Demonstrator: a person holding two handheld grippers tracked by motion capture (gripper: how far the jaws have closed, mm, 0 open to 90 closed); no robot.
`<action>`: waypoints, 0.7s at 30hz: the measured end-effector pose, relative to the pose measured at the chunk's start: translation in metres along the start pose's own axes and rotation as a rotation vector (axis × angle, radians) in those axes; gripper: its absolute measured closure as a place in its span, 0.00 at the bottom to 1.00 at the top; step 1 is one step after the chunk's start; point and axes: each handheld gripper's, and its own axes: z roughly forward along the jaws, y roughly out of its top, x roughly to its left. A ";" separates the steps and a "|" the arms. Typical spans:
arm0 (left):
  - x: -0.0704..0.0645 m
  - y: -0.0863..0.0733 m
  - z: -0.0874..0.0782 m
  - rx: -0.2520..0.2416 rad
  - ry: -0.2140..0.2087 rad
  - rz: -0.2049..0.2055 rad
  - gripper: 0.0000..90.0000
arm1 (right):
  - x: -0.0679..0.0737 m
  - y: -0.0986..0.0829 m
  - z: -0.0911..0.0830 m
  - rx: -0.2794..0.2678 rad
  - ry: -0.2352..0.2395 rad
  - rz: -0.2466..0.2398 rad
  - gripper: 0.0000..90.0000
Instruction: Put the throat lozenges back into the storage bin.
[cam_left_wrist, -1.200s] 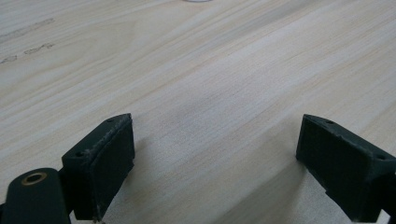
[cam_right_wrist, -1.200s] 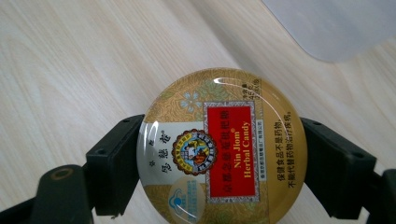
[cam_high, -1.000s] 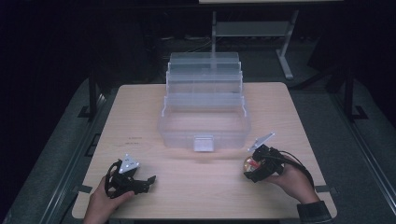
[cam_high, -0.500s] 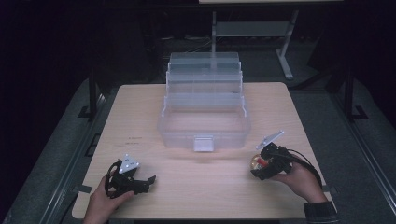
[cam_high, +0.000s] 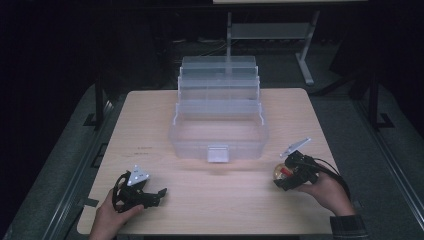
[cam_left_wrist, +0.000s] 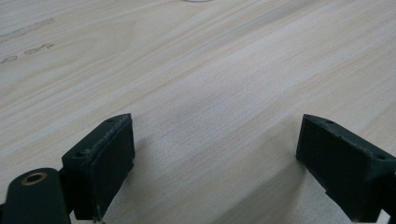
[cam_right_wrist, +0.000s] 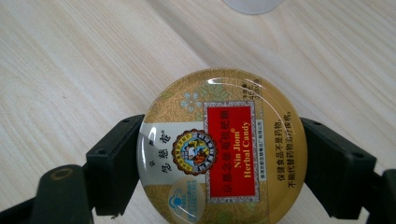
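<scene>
Near the right front of the pale wooden bench (cam_high: 150, 120), right gripper (cam_high: 286, 176) clamping a round gold candy tin with a red label (cam_right_wrist: 222, 149) between both black jaws, pressing on its opposite sides, lid facing up at the camera in the right gripper view. In the high view, tin (cam_high: 279, 172) sitting low at the gripper's tip, just over the bench surface; touching the wood or not, impossible to tell. Right hand (cam_high: 327, 192) wrapping the gripper's body, black cable looping beside it, grey three-cornered plate standing up above.

At the left front, left gripper (cam_high: 159, 194) lying close to the bench, jaws spread wide with bare wood grain (cam_left_wrist: 210, 93) showing between them, gripping nothing. Left hand (cam_high: 112, 217) holding it from below.

Farther out, in the middle of the bench, clear plastic tiered storage box (cam_high: 219, 112) standing open, trays stepping up toward the back, a small latch showing at its front wall. Well apart from both grippers.
</scene>
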 end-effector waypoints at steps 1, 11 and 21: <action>0.000 0.000 0.000 0.000 0.000 0.000 0.12 | -0.001 0.000 0.000 -0.001 -0.002 0.000 0.22; 0.000 0.000 0.000 0.001 0.000 0.000 0.12 | -0.010 0.003 -0.010 -0.011 -0.018 0.016 0.22; 0.000 0.000 0.000 0.001 0.001 0.002 0.12 | -0.014 0.015 -0.021 -0.025 -0.030 0.008 0.22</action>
